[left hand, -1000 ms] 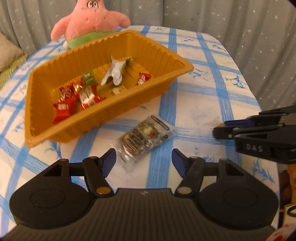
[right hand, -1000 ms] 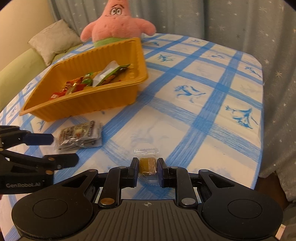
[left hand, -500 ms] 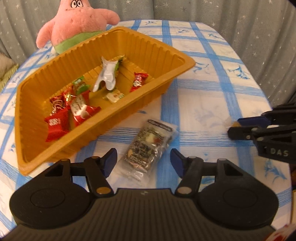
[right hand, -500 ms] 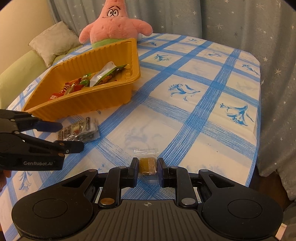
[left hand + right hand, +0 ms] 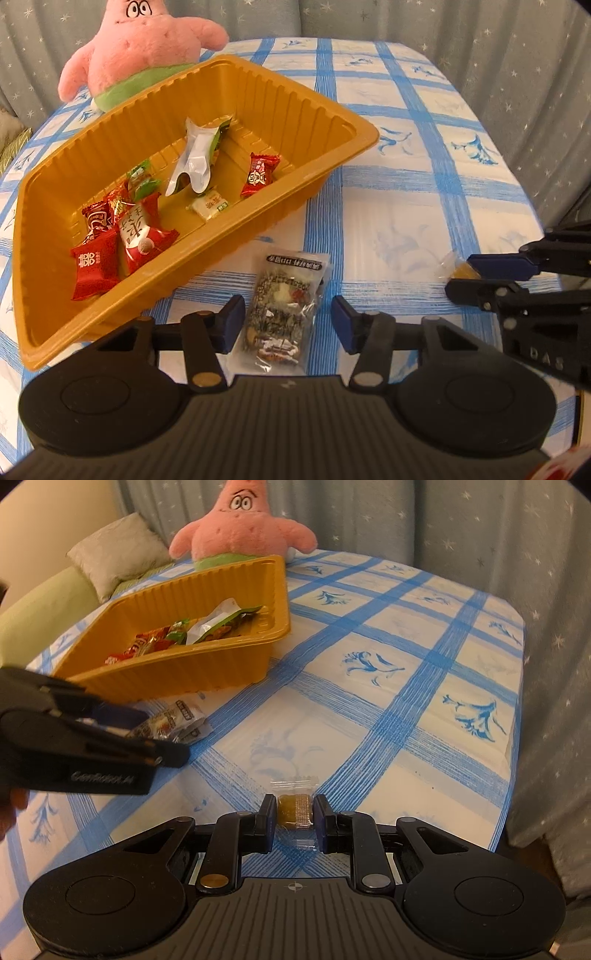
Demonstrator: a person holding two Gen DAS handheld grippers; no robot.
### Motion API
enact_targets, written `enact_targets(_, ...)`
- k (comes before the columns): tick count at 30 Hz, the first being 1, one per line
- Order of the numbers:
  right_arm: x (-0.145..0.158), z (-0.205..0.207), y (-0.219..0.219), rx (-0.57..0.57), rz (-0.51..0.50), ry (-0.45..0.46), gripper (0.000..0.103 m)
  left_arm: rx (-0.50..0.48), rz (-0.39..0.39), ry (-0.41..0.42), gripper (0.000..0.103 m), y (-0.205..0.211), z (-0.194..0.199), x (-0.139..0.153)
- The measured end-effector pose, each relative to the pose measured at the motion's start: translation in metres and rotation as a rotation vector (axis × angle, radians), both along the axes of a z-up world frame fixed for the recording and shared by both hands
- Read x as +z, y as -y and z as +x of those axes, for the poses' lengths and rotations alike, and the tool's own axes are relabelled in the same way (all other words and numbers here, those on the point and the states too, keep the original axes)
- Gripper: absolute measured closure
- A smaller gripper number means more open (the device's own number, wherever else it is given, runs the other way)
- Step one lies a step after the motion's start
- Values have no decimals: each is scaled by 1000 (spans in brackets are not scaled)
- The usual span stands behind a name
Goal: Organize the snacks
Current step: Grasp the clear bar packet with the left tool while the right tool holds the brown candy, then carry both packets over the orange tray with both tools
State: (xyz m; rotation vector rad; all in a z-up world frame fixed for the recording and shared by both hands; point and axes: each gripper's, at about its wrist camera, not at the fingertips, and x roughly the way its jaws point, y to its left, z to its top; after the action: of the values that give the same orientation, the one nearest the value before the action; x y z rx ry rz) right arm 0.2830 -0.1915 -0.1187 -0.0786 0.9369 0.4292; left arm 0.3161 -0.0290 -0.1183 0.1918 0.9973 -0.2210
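Note:
An orange tray (image 5: 343, 147) on the blue-checked tablecloth holds several wrapped snacks, red ones (image 5: 96, 264) at its near left. A clear packet of mixed nuts (image 5: 284, 310) lies on the cloth just in front of the tray. My left gripper (image 5: 287, 325) is open with the packet between its fingers; it also shows in the right wrist view (image 5: 159, 738). My right gripper (image 5: 294, 810) is shut on a small yellow candy in clear wrap (image 5: 295, 808), low over the cloth; it shows at the right in the left wrist view (image 5: 491, 275).
A pink starfish plush (image 5: 144, 44) sits behind the tray at the table's far edge. A cushion and a green sofa (image 5: 110, 554) stand to the left. Grey starred curtains (image 5: 480, 524) hang behind and to the right of the table.
My left gripper has moved forward so its open fingers straddle the nut packet. My right gripper has kept hold of the yellow candy and swung slightly.

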Motion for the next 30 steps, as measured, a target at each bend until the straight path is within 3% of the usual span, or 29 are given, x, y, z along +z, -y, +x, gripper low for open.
enact_targets(5,-2,-5,-10,45,-70,38,81,-4,1,6,68,1,-3,0)
enact_targets(16,-1,0,-9,66,-70,15,82,40,-21,3,69,-3,-28,7)
enact_targets(23,15,0,-5,76,66,-40,83,108,-61,31,69,-20,-54,28)
enact_targets(30,47,1,-16,125,178,-22,83,186,-90,83,69,-43,-71,60)
